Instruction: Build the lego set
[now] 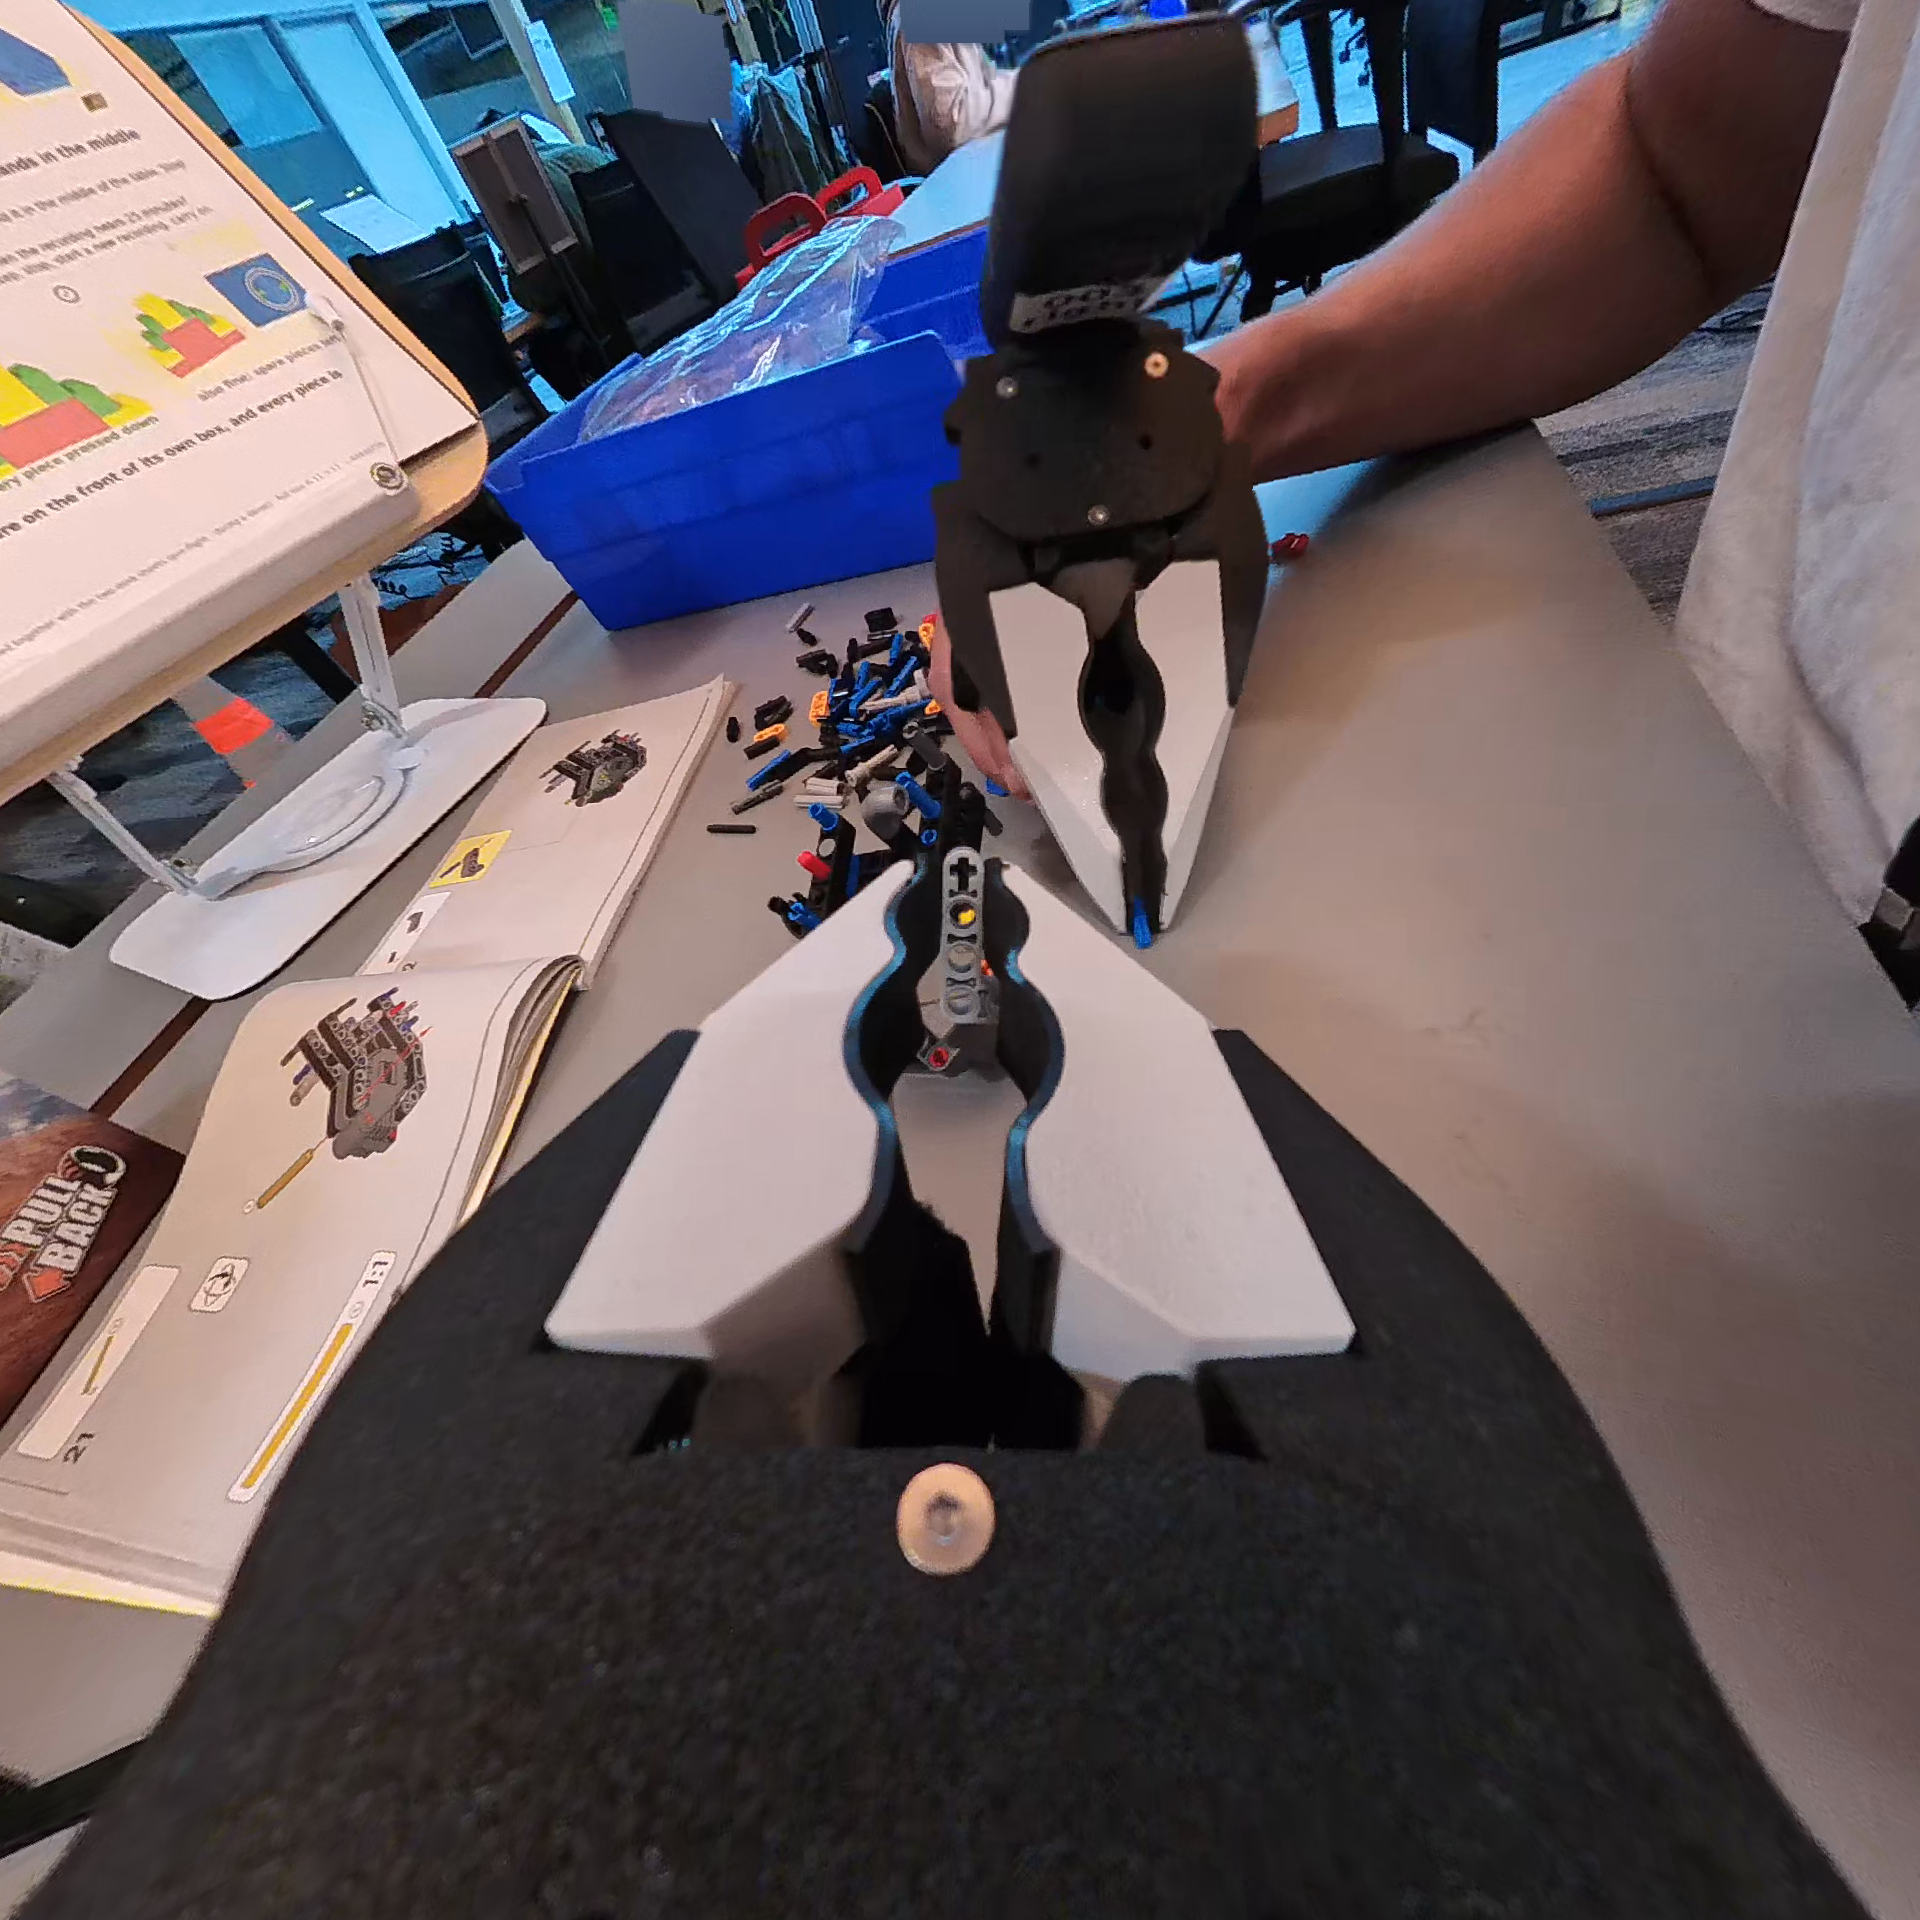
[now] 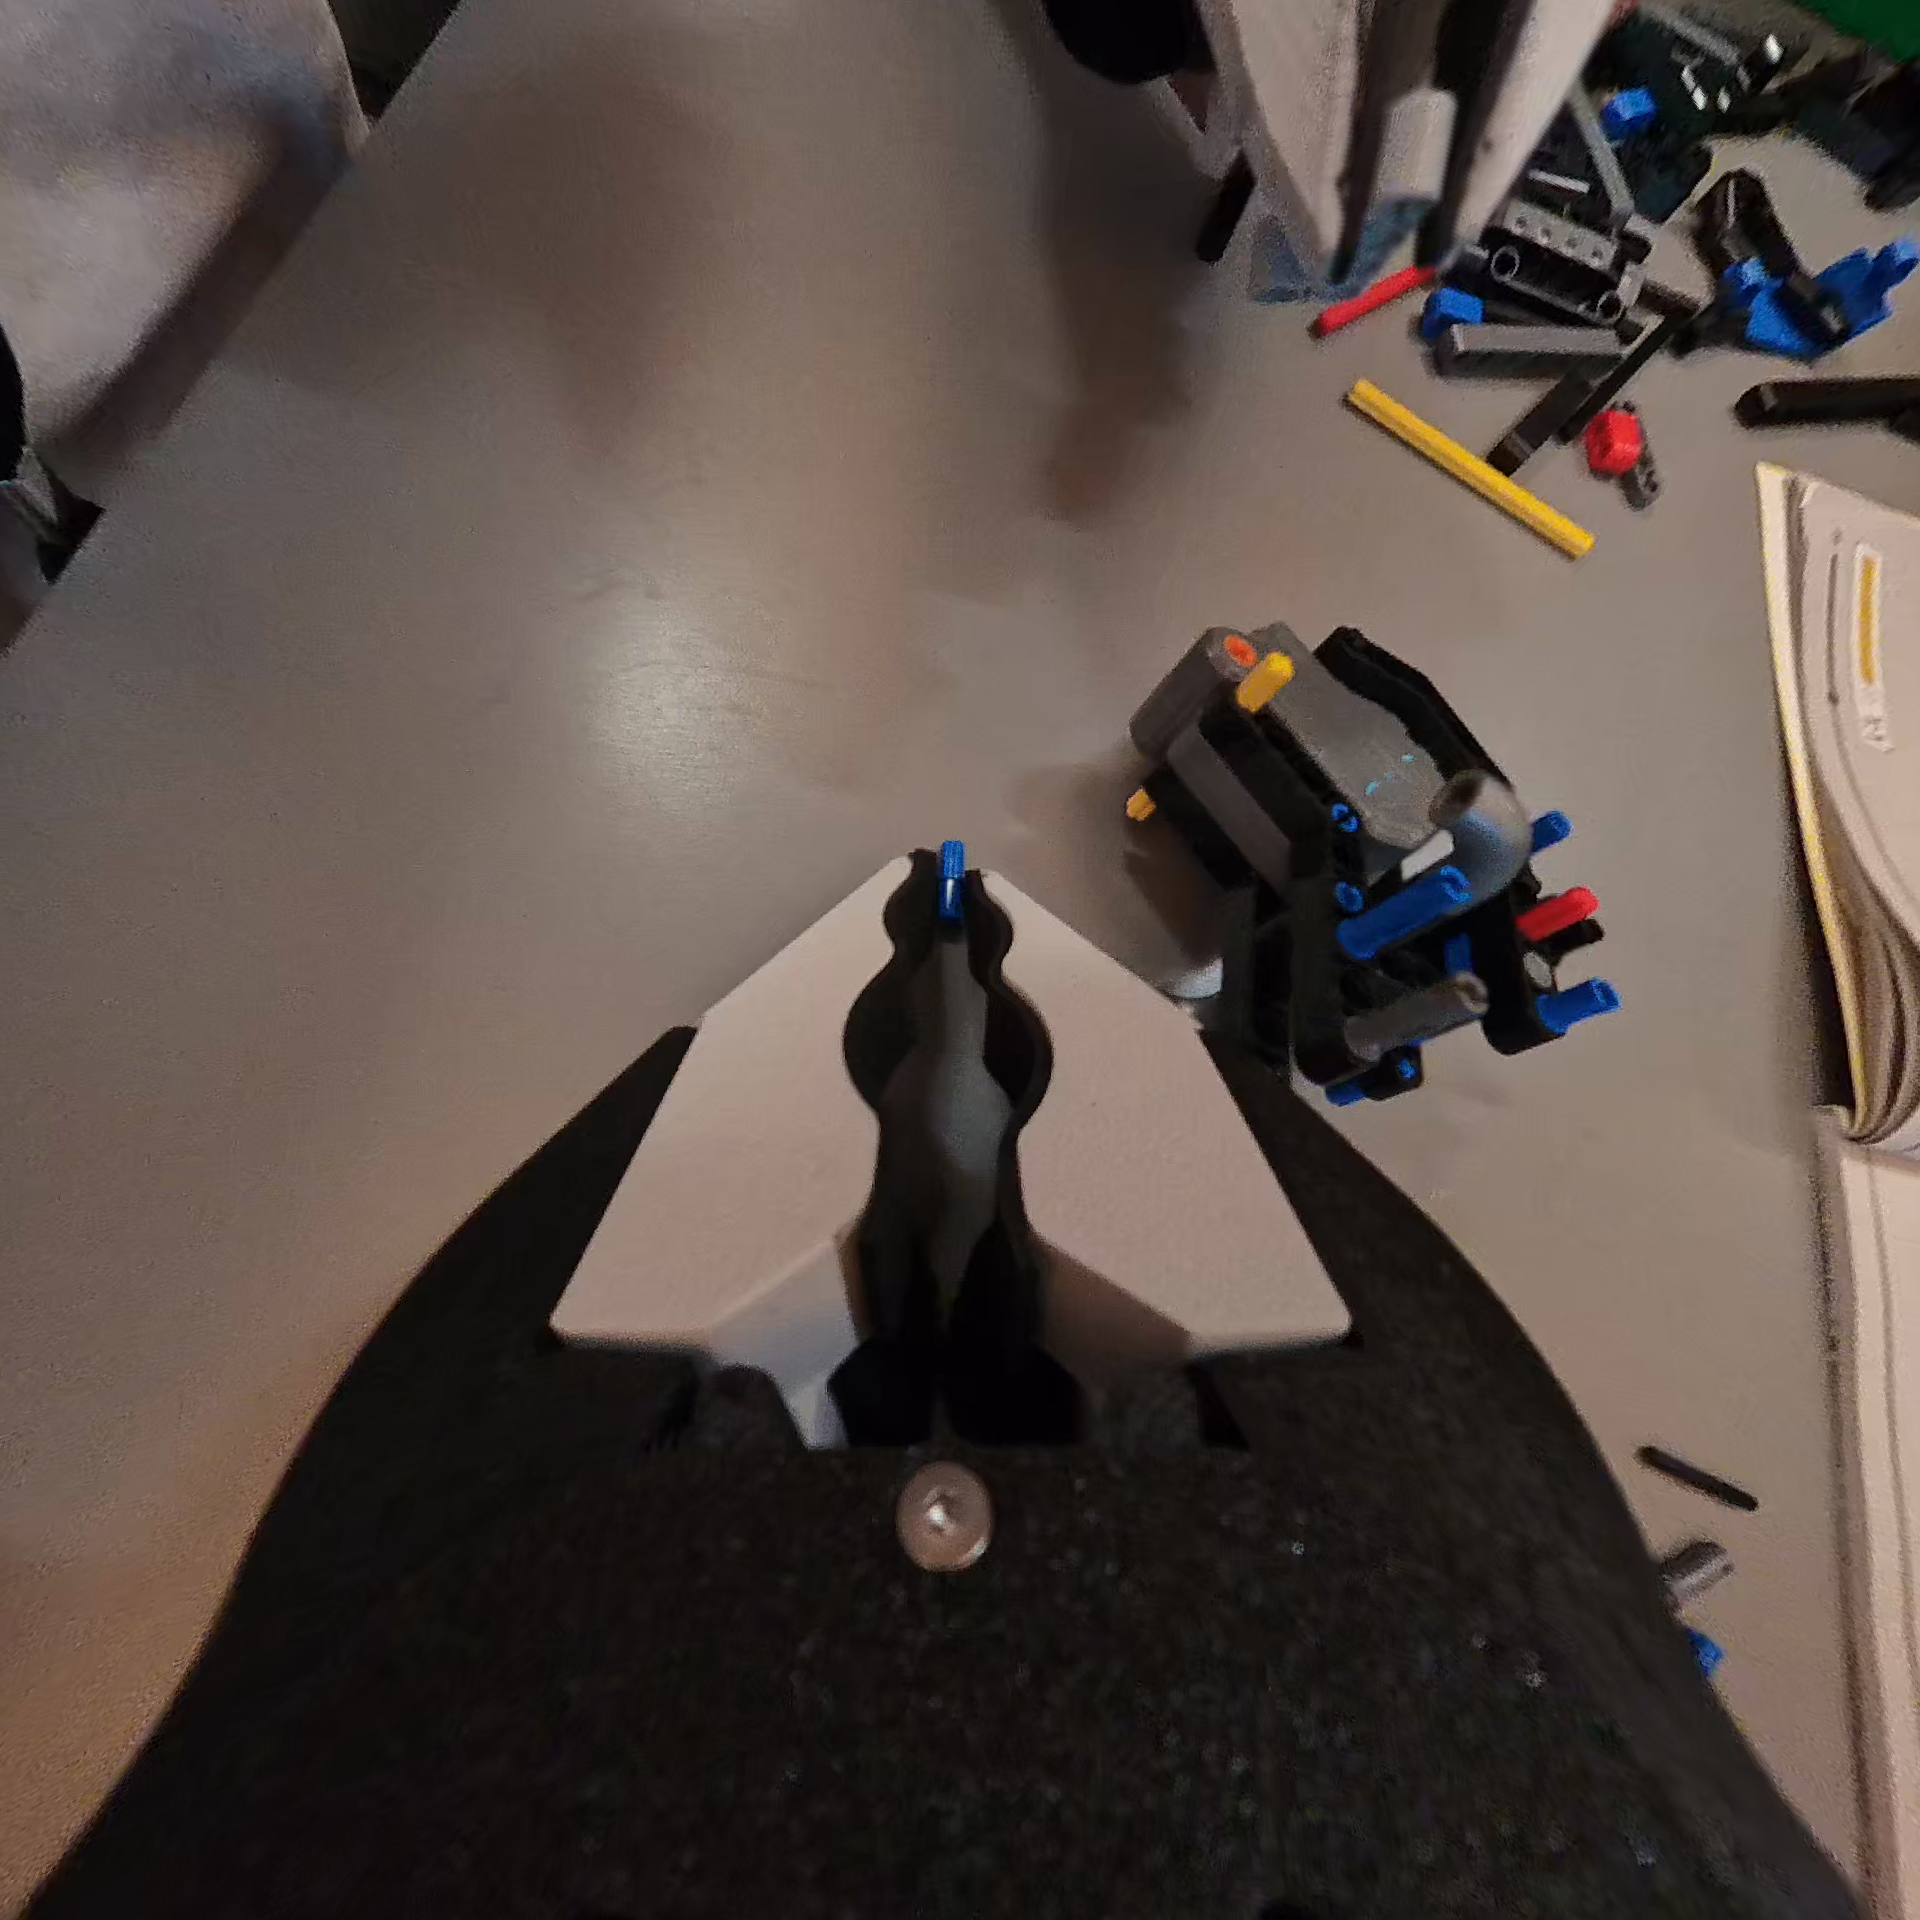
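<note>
My right gripper (image 2: pixel 949 868) is shut on a small blue pin (image 2: pixel 950 881) at its fingertips, close above the grey table. In the left wrist view it (image 1: pixel 1141 914) points steeply down, right of centre, with the pin (image 1: pixel 1141 923) at its tip. The part-built black, grey and blue assembly (image 2: pixel 1351 862) stands on the table just right of that tip, with nothing gripping it. My left gripper (image 1: pixel 958 873) hovers with its jaws a narrow gap apart. The assembly (image 1: pixel 961 977) shows through that gap.
A pile of loose pieces (image 1: pixel 862 717) lies beyond the assembly. A yellow axle (image 2: pixel 1465 468) and more parts (image 2: pixel 1558 270) lie nearby. The open instruction booklet (image 1: pixel 343 1195) lies left. A blue bin (image 1: pixel 727 499) and a document stand (image 1: pixel 312 831) stand behind. The person's arm (image 1: pixel 1455 312) reaches in from the right.
</note>
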`<action>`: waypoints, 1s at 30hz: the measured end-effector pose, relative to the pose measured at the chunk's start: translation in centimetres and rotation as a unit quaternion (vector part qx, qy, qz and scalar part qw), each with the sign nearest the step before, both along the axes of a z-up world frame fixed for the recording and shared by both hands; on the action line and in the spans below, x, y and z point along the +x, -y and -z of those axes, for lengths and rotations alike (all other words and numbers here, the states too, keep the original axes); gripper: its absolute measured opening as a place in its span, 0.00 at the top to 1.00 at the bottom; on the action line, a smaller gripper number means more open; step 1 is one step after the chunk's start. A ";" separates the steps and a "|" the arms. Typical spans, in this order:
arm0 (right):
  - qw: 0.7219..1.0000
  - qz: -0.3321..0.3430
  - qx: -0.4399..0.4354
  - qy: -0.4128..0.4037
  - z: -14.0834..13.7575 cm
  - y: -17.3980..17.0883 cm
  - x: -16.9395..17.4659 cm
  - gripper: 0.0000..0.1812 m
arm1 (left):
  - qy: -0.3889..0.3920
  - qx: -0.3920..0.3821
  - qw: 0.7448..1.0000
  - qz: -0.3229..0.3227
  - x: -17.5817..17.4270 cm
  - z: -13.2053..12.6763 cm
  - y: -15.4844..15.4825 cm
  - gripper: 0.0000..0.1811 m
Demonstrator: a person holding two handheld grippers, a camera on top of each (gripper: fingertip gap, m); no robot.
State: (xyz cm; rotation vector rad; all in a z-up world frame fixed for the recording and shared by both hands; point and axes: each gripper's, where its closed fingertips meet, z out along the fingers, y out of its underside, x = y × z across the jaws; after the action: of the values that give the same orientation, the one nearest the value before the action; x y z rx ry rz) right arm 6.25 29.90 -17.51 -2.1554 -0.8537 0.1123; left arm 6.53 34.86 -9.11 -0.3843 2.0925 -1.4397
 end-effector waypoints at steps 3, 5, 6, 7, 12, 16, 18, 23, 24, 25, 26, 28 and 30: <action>1.000 0.005 -0.008 0.013 0.0 -0.1 -0.1 0.98 | -0.024 -0.033 0.999 0.006 -0.1 -0.4 0.2 0.97; 1.000 0.018 -0.011 0.014 0.0 -0.3 0.2 0.98 | -0.045 -0.058 0.997 0.012 -0.3 -0.6 0.3 0.97; 1.000 0.020 0.002 0.003 -0.6 -0.4 0.0 0.98 | -0.053 -0.068 0.996 0.017 -0.5 -0.7 0.5 0.97; 0.999 0.019 0.021 -0.028 -1.7 -0.6 -0.5 0.98 | -0.060 -0.077 0.995 0.022 -0.6 -0.8 0.6 0.97; 0.975 0.030 0.122 -0.183 -7.7 -1.6 -2.1 0.98 | -0.068 -0.085 0.993 0.042 -1.6 -0.2 1.8 0.97; 0.971 0.033 0.140 -0.192 -8.0 -1.9 -2.7 0.98 | -0.061 -0.083 0.992 0.066 -2.6 -0.2 2.9 0.97; 0.969 0.027 0.148 -0.198 -8.4 -1.9 -2.9 0.98 | -0.063 -0.090 0.991 0.077 -3.0 -0.4 3.2 0.97; 0.963 0.006 0.170 -0.207 -9.3 -1.4 -3.1 0.98 | -0.081 -0.106 0.985 0.107 -3.8 -0.7 3.8 0.97; 0.965 0.004 0.171 -0.201 -9.3 -1.4 -3.2 0.98 | -0.086 -0.108 0.984 0.112 -3.9 -0.7 3.9 0.97; 0.965 0.000 0.172 -0.197 -9.3 -1.4 -3.4 0.98 | -0.087 -0.107 0.984 0.112 -3.8 -0.7 4.0 0.97; 0.966 -0.005 0.170 -0.193 -9.2 -1.4 -3.7 0.98 | -0.086 -0.104 0.984 0.113 -3.8 -0.7 4.1 0.97; 0.969 -0.008 0.169 -0.178 -9.0 -1.5 -3.9 0.98 | -0.082 -0.099 0.985 0.116 -4.0 -0.6 4.2 0.97; 0.971 -0.012 0.167 -0.170 -8.9 -1.5 -4.0 0.98 | -0.081 -0.096 0.985 0.118 -4.1 -0.6 4.3 0.97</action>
State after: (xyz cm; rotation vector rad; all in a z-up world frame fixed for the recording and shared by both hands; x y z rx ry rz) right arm 2.21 31.36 -8.59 -1.7451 -0.6462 0.3166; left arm 2.43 30.54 -8.47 -0.3457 2.1916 -1.8131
